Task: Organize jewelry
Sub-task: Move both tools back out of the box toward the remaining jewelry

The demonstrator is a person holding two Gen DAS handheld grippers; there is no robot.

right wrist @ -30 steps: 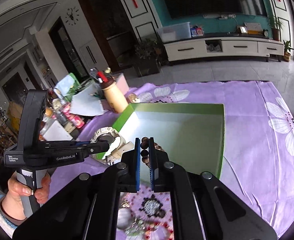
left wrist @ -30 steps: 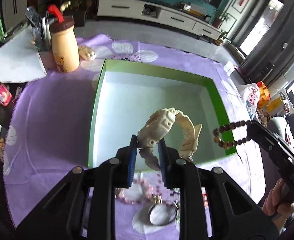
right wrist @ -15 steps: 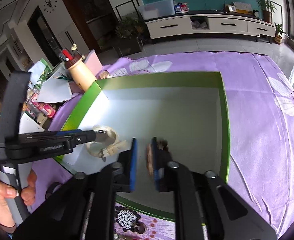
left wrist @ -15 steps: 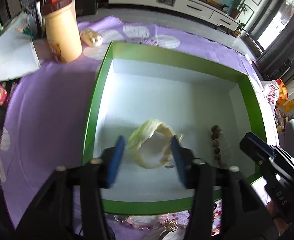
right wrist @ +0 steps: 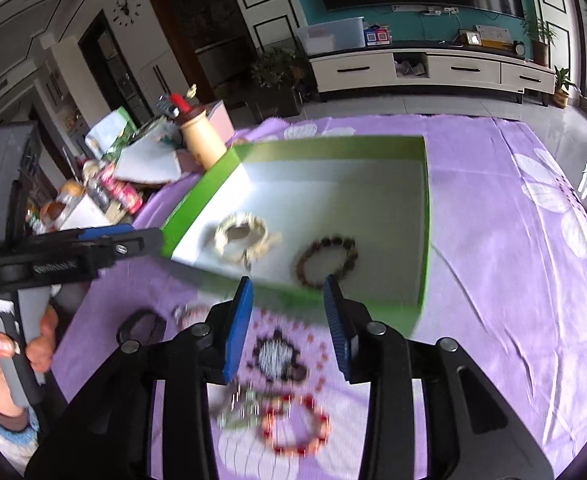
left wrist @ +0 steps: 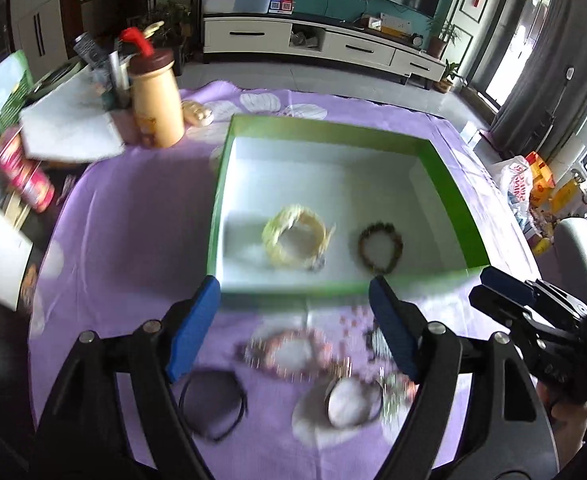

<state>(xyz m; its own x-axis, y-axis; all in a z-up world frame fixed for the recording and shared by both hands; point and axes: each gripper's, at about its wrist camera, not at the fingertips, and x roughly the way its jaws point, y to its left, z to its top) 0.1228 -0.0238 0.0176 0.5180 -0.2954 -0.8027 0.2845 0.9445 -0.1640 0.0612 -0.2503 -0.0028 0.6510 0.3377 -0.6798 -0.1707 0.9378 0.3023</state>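
A green box (left wrist: 224, 168) with a white floor stands on the purple cloth. Inside it lie a cream watch (left wrist: 296, 237) and a dark bead bracelet (left wrist: 380, 246); both also show in the right wrist view, the watch (right wrist: 240, 234) left of the bracelet (right wrist: 327, 257). My left gripper (left wrist: 293, 300) is open and empty, in front of the box's near wall. My right gripper (right wrist: 288, 300) is open and empty over the near wall. In front of the box lie a pink bead string (left wrist: 289, 354), a black ring (left wrist: 212, 404), a red bead bracelet (right wrist: 295, 426) and a black pendant (right wrist: 273, 356).
A cream bottle with a brown lid (left wrist: 155, 100) stands left of the box, beside papers (left wrist: 69, 128) and a red can (left wrist: 23, 174). Bags (left wrist: 529, 184) lie off the table's right side. The right gripper's body (left wrist: 533, 316) shows at the right of the left wrist view.
Both grippers opened and let go: the watch and the dark bracelet dropped into the box. Both grippers then pulled back toward the near wall, over the loose jewelry.
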